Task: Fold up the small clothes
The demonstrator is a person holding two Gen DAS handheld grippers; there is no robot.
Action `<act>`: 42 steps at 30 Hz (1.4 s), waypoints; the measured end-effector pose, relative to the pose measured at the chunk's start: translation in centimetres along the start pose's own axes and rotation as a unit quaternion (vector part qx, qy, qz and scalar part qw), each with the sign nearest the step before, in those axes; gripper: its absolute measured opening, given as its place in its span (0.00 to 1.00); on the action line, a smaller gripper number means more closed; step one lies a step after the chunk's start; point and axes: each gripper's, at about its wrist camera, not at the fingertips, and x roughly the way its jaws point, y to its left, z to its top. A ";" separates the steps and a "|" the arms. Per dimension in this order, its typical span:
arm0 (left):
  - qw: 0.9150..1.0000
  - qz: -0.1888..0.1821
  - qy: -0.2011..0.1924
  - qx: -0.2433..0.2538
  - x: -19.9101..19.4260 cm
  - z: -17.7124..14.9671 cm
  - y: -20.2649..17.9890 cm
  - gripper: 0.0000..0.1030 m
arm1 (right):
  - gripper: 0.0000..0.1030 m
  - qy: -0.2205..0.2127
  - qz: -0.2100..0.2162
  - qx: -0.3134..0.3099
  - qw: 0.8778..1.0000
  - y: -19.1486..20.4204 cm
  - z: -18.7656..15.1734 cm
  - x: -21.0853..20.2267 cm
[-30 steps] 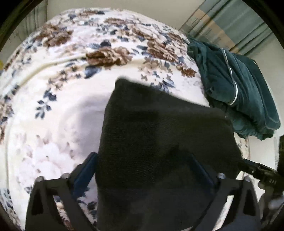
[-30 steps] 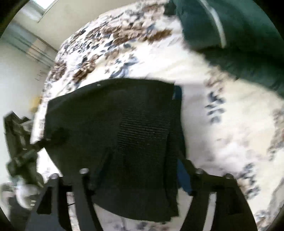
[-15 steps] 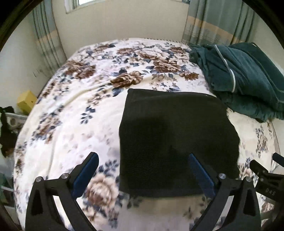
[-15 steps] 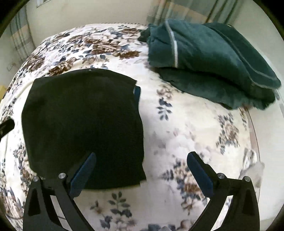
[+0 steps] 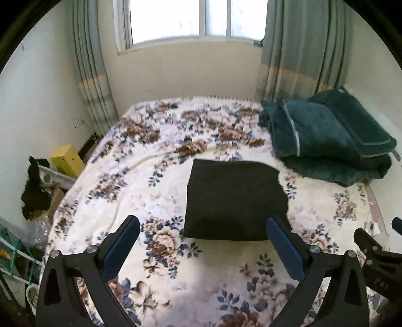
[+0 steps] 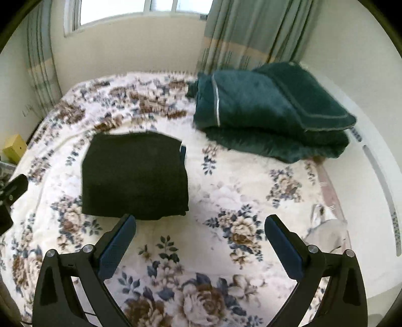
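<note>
- The left hand-held gripper [image 5: 203,236] is spread wide with nothing between its blue pads [image 5: 120,247]; it hovers above the bed, angled forward and down.
- The right hand-held gripper [image 6: 201,234] is likewise spread wide and empty, held above the bed at a similar forward-down tilt; part of it shows at the right edge of the left wrist view.
- A folded black garment [image 5: 235,200] lies flat on the floral bedspread [image 5: 140,176], just beyond the left gripper's fingertips and apart from both grippers. In the right wrist view it sits ahead and to the left [image 6: 134,176], a bit of blue showing at its far right corner.
- A folded dark green blanket [image 6: 271,110] is stacked on the bed beyond the garment, to the right, not touching it.
- Curtains [image 5: 301,50] flank a window [image 5: 196,17] at the far wall.
- A yellow box [image 5: 66,159] stands beside the bed on the left.
</note>
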 end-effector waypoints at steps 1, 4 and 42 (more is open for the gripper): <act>1.000 -0.001 -0.004 0.001 -1.3 -0.1 0.0 1.00 | 1.00 -0.012 -0.001 0.001 1.000 -0.4 -0.2 -2.4; 1.000 -0.007 -0.016 -0.003 -6.3 -0.3 0.0 1.00 | 1.00 -0.034 0.001 0.005 0.999 -1.5 -0.8 -7.9; 0.998 0.005 -0.060 -0.009 -28.9 -3.2 -0.9 1.00 | 1.00 -0.119 0.066 0.002 0.991 -8.7 -5.5 -38.6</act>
